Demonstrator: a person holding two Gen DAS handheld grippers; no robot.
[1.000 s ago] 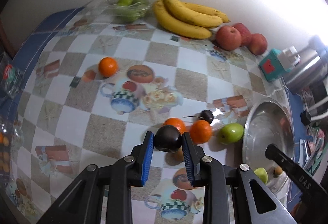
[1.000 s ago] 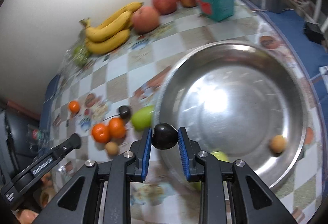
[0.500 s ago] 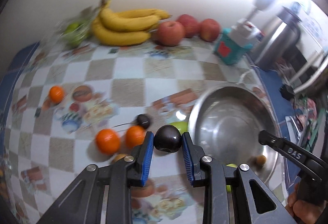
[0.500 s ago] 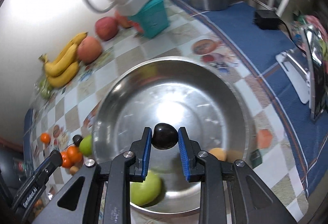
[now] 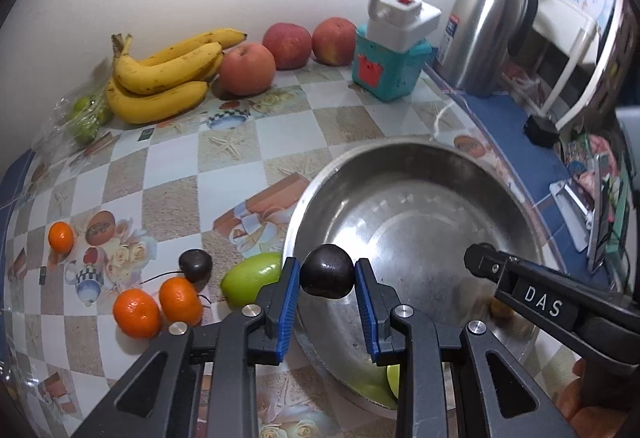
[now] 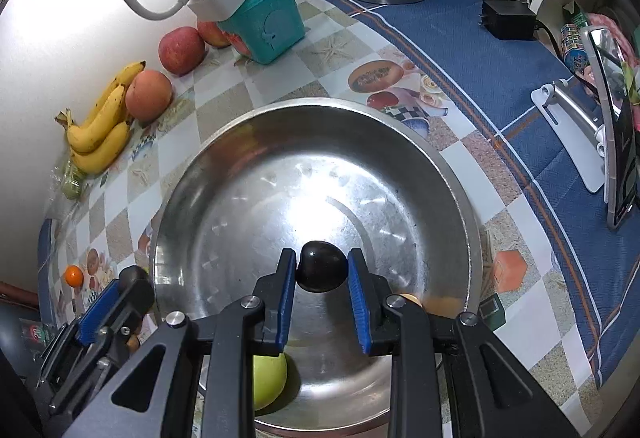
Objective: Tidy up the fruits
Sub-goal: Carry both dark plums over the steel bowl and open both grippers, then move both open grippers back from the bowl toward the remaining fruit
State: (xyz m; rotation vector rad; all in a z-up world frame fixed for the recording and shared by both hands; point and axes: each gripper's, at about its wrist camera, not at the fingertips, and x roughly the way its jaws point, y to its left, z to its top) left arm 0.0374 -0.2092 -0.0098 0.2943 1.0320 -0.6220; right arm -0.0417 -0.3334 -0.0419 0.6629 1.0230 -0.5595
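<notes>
My left gripper (image 5: 327, 276) is shut on a dark plum (image 5: 327, 272), held over the near-left rim of the steel bowl (image 5: 420, 153). My right gripper (image 6: 322, 272) is shut on a second dark plum (image 6: 322, 270), hanging above the middle of the bowl (image 6: 320, 103). Inside the bowl lie a green fruit (image 6: 270, 372) at the near side and a small brown fruit (image 6: 412, 298) half hidden behind the right finger. On the cloth left of the bowl sit a green fruit (image 5: 252, 278), a third dark plum (image 5: 195, 264) and two oranges (image 5: 158, 306).
Bananas (image 5: 160, 77), three red apples (image 5: 286, 45) and bagged green fruit (image 5: 86, 113) line the back wall. A teal box with a white lamp base (image 5: 390, 57) and a steel flask (image 5: 486, 25) stand behind the bowl. One orange (image 5: 61, 236) sits far left.
Both grippers have swung right with their plums. The left one came from over the loose oranges to the bowl's rim. The right one went from the rim to above the bowl's middle.
</notes>
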